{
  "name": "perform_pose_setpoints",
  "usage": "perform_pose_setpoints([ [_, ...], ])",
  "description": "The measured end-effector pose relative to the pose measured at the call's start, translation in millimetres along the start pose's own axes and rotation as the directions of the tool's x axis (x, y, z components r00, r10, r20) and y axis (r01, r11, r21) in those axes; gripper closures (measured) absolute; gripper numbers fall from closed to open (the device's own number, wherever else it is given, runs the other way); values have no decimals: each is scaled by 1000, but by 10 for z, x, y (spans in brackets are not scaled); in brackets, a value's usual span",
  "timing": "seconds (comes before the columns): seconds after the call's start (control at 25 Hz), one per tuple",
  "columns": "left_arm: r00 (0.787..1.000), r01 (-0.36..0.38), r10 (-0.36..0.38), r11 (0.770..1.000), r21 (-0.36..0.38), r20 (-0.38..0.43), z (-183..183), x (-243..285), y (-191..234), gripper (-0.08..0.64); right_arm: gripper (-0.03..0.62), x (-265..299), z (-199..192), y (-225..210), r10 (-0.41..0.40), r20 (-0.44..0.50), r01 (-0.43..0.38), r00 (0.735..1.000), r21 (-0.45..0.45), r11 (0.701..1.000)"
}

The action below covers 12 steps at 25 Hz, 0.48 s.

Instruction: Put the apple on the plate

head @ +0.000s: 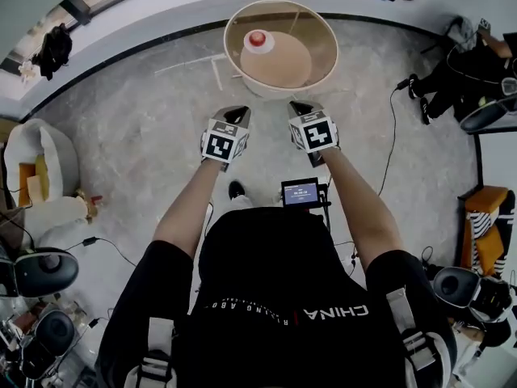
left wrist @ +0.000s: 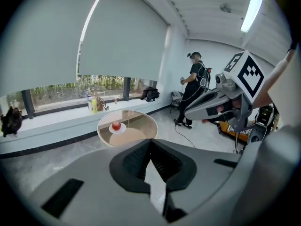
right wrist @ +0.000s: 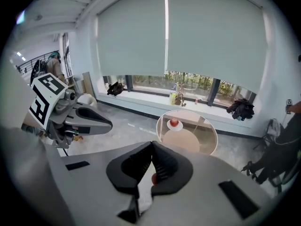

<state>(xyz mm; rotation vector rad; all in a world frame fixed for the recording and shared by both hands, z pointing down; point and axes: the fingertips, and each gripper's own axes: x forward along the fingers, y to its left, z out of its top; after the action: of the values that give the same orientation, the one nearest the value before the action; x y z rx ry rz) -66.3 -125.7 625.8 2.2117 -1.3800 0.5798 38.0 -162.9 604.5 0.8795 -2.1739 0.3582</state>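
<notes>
I read the left gripper (head: 239,111) as fully closed: in the left gripper view its two black pads meet at the tips with nothing between them. The right gripper (head: 297,106) is likewise closed and holds none of the task's things. A small reddish spot shows low between its pads in the right gripper view, and I cannot tell what it is. Both grippers are held side by side in the air above the grey floor (head: 145,128), pointing toward the round glass tabletop (head: 315,24) ahead and well apart from it. The apple (head: 257,38) sits on the small white plate (head: 267,47), which rests on the tabletop toward its left side in the head view. Beyond the tabletop runs a window ledge (right wrist: 150,103) with bottles (right wrist: 175,98) on it
</notes>
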Motion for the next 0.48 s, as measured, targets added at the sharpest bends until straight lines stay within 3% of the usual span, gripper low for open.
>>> perform_pose_setpoints([
  [0.28,1000,-13,13,1000,18,4,236,23,-377,543,565,-436,-126,-314,3,52,-6,999,47,999],
  [0.48,999,-29,31,995,99,-14,382,16,-686,543,565,-557,-160,-495,18,81,-25,997,87,996],
])
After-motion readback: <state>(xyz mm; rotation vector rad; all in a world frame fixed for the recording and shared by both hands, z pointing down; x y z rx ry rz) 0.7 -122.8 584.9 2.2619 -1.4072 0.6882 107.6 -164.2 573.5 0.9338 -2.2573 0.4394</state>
